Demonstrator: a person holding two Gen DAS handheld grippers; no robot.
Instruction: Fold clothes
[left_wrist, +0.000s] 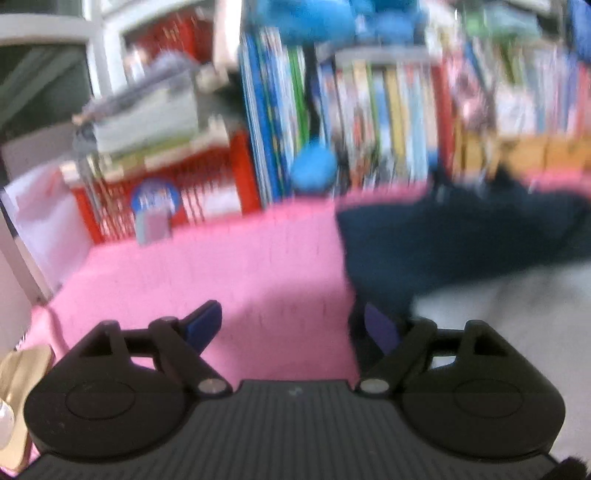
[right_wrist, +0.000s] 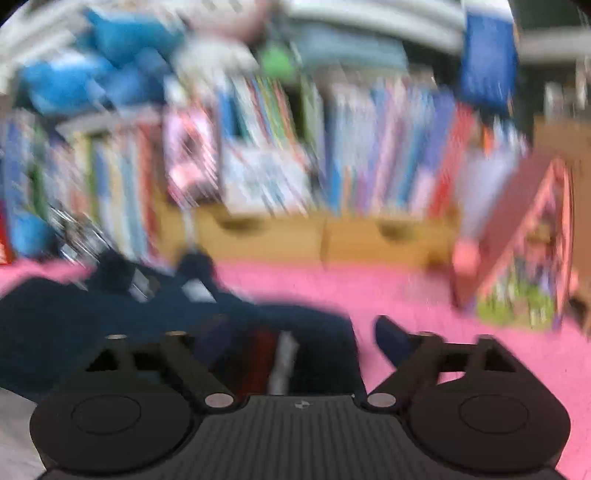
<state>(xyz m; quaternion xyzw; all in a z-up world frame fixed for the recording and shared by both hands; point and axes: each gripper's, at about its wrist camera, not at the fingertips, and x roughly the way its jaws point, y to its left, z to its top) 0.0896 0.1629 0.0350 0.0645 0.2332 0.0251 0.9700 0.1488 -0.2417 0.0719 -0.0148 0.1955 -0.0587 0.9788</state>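
Both your grippers are spread wide and hold nothing. In the left wrist view your left gripper (left_wrist: 291, 325) sits low over the pink mat (left_wrist: 207, 266), its fingers well apart with only mat showing between them. The dark navy garment (left_wrist: 461, 243) fills the right half of that frame, its near edge running down to just beside your right-hand fingertip (left_wrist: 380, 326); whether that finger already touches the cloth is hard to say, since the whole picture is smeared with motion blur.

In the right wrist view your right gripper (right_wrist: 299, 332) has its fingers equally far apart, and here the navy garment (right_wrist: 74, 314) spreads from the left edge of the frame across to the lower middle, so cloth lies directly in the gap between the fingers. A pale label or tag shows near the upper middle of the cloth. The garment's long axis seems to run left to right across both frames, parallel to the bookshelf (right_wrist: 295, 147) at the top.

So the cloth lies between your two hands, and your right one is nearer: it is already over fabric, while your left is over bare mat and would need to shift toward the right of its frame to reach the edge. A white cloth (left_wrist: 517, 314) lies at lower right in the left view, beneath or beside the navy one.
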